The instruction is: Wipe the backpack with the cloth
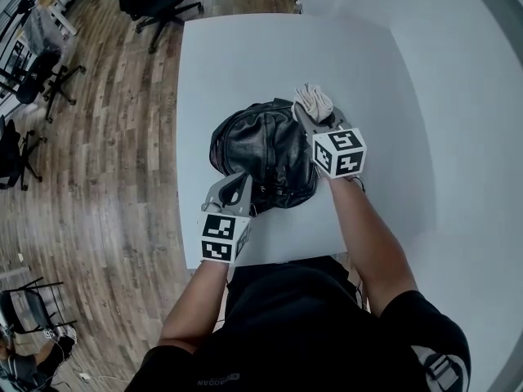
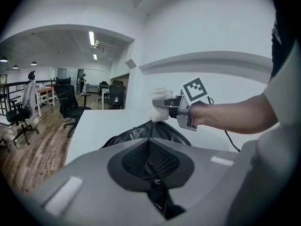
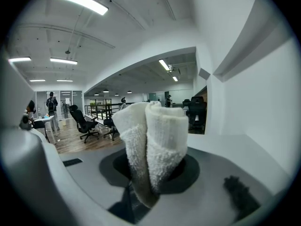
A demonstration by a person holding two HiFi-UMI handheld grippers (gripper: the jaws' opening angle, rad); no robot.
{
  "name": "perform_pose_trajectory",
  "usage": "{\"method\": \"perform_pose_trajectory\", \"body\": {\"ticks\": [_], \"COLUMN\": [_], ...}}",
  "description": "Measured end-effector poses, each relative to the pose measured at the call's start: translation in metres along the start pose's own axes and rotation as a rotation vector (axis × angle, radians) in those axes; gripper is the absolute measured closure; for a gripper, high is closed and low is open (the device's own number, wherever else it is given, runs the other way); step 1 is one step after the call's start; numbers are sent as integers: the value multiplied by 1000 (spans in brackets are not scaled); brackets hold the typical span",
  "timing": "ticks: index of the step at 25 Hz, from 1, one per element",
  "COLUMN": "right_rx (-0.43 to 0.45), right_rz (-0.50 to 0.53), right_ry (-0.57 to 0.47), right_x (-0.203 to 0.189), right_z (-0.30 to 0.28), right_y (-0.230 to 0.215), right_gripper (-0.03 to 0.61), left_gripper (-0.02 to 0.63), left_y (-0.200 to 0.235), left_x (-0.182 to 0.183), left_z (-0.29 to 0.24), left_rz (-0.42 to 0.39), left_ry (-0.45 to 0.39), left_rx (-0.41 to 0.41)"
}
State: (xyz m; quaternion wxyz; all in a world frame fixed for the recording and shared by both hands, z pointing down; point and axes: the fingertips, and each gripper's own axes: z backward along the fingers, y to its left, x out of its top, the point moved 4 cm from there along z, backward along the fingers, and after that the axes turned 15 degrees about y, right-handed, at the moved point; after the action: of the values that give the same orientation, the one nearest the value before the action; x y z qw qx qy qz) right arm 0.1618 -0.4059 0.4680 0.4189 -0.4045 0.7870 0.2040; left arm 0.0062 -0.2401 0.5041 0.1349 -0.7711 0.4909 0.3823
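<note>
Head view, one black backpack (image 1: 263,158) on white table (image 1: 245,55). At backpack's near-left edge, left gripper (image 1: 242,188), jaws clamped on backpack's black mesh part. At backpack's far-right edge, right gripper (image 1: 317,119), jaws closed on folded white cloth (image 1: 312,99); cloth-to-backpack contact cannot be told.

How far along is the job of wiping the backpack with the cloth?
Done: the white cloth is picked up, clamped in the right gripper. In hand: the left gripper is shut on the near edge of the black backpack, steadying it on the table, with the cloth at its far edge; contact is unclear. Left: apparently the wiping across the backpack itself.
</note>
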Motion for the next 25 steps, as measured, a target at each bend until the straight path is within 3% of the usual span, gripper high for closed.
{"method": "perform_pose_trajectory", "body": {"ticks": [12, 25], "right_rx": [-67, -81], "right_rz": [-10, -6], "right_ry": [-26, -56], "right_x": [-1, 6], "right_z": [34, 53], "right_y": [-20, -5], "right_gripper": [468, 468], "left_gripper": [607, 607], "left_y": [-18, -25], "left_x": [1, -5], "left_z": [5, 21], "left_rz": [-37, -59], "left_ry": [-10, -25], "left_rx": [-25, -38]}}
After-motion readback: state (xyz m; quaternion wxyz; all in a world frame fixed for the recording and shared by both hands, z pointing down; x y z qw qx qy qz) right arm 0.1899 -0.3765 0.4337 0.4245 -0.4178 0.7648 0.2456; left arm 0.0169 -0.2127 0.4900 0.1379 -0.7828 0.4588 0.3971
